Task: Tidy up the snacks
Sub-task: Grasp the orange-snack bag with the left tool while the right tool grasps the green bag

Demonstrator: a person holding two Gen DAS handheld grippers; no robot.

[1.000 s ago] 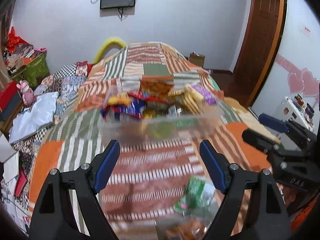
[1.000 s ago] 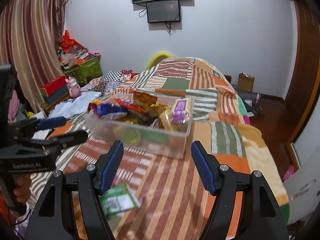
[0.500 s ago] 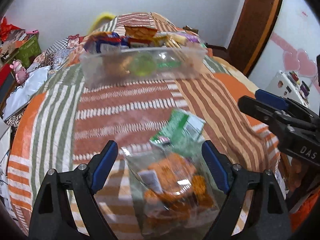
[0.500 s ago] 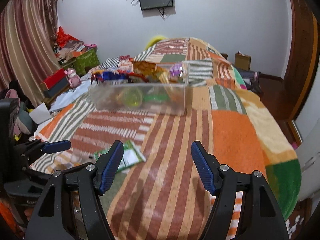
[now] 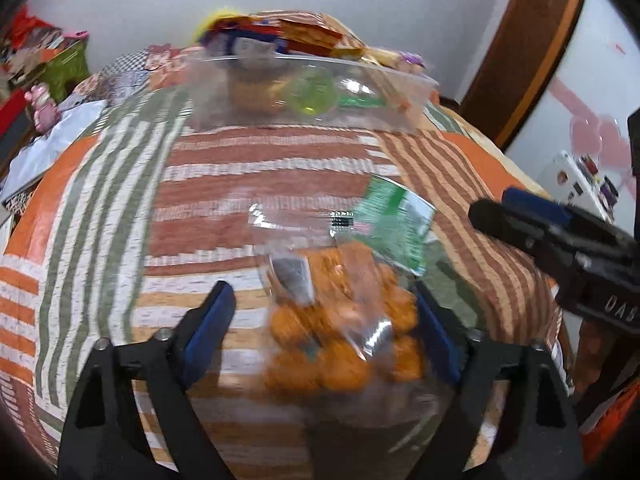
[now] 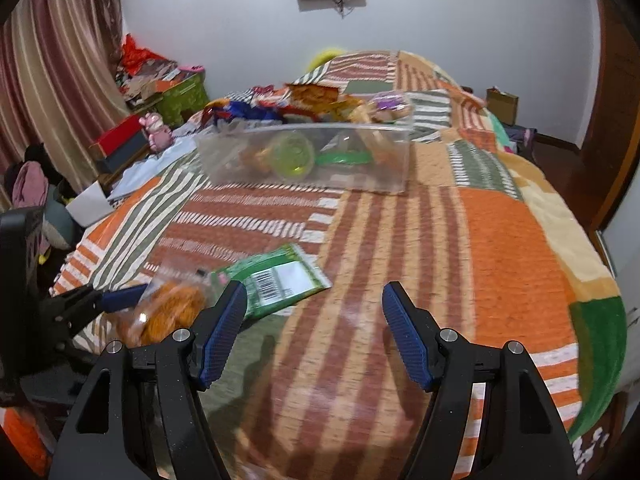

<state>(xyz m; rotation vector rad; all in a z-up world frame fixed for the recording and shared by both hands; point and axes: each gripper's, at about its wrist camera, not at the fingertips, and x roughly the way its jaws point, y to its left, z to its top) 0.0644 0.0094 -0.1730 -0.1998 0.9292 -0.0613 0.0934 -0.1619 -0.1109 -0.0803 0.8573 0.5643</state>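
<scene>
Slippage is your big risk right now: that clear bag of orange snacks (image 5: 340,332) is crinkly, loosely filled film lying on a soft striped blanket (image 5: 248,168), and if your left gripper (image 5: 324,328) pinches only a fold of plastic, the bag could slide out or sag on the lift. It also overlaps the green packet (image 6: 276,280) lying just beyond it, so a deep bite might drag that packet along or catch the blanket's pile underneath. The view is blurred here, so exact contact is hard to call.

Your left claw straddles the bag, jaws apart and just been narrowing. The bag sits between them; the right-hand pad looks to be at the bag's edge while the left-hand pad stands clear, so nothing is clamped yet.

Your right gripper (image 6: 312,332) hangs over bare blanket near the foot edge of the bed, jaws apart at a middling width, holding and touching nothing. The green packet lies just past its left finger.

Both loose snacks lie near the foot edge of the bed. The clear bin (image 6: 304,160), already heaped with packets, sits well apart, further up the middle of the bed.
</scene>
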